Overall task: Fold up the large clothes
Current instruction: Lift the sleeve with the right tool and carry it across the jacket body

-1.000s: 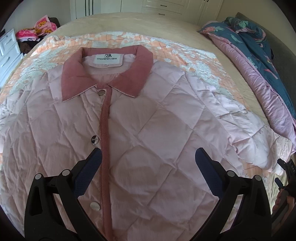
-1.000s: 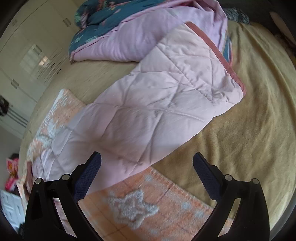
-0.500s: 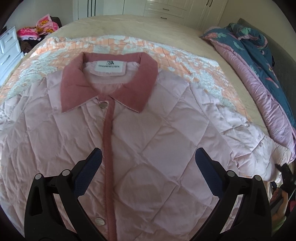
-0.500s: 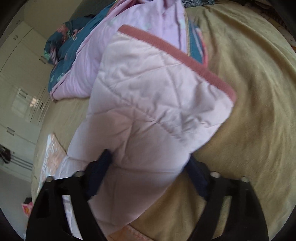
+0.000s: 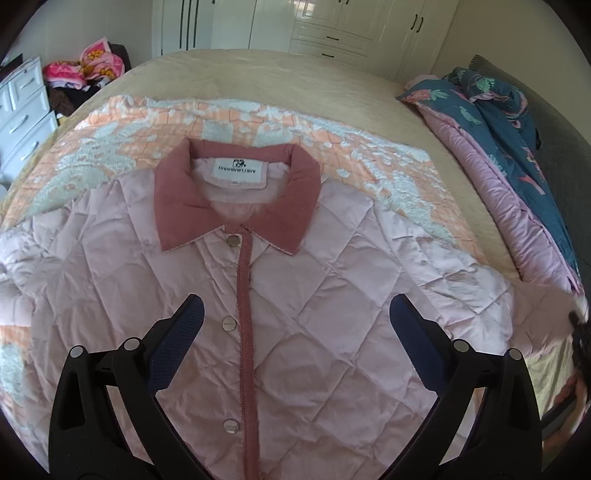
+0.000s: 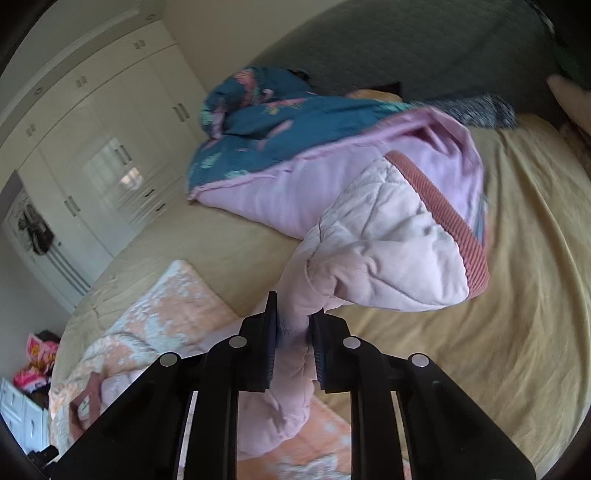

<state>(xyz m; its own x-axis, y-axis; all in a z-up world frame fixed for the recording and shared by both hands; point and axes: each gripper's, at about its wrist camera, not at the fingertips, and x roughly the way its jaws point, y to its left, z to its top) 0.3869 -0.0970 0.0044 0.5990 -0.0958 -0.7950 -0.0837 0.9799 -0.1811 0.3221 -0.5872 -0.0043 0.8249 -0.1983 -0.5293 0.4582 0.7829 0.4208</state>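
A pale pink quilted jacket (image 5: 303,314) is laid front-up on an orange and white patterned blanket (image 5: 258,122), which is spread over a tan bed (image 5: 280,77). Its dusty-rose collar (image 5: 236,195) is turned towards the white wardrobes (image 5: 332,22), and the rose placket with its metal snaps (image 5: 228,324) is seen running down the middle of the body. The left gripper (image 5: 295,321) is held above the chest of the jacket with its jaws spread wide; nothing is caught between its blue pads (image 5: 181,343), and no contact with the fabric can be made out.

The jacket's sleeve (image 6: 384,251) is pinched by the right gripper (image 6: 293,325), whose jaws have just been closing and are now clamped on the bunched fabric a little way back from the cuff (image 6: 443,221). The cuff end (edged in ribbed rose trim) is held up clear of the tan bed and flares out beyond the fingertips. A teal floral quilt with pink lining (image 6: 280,147) is heaped along the side of the bed behind it. A white chest of drawers (image 5: 22,107) is visible at the left edge.
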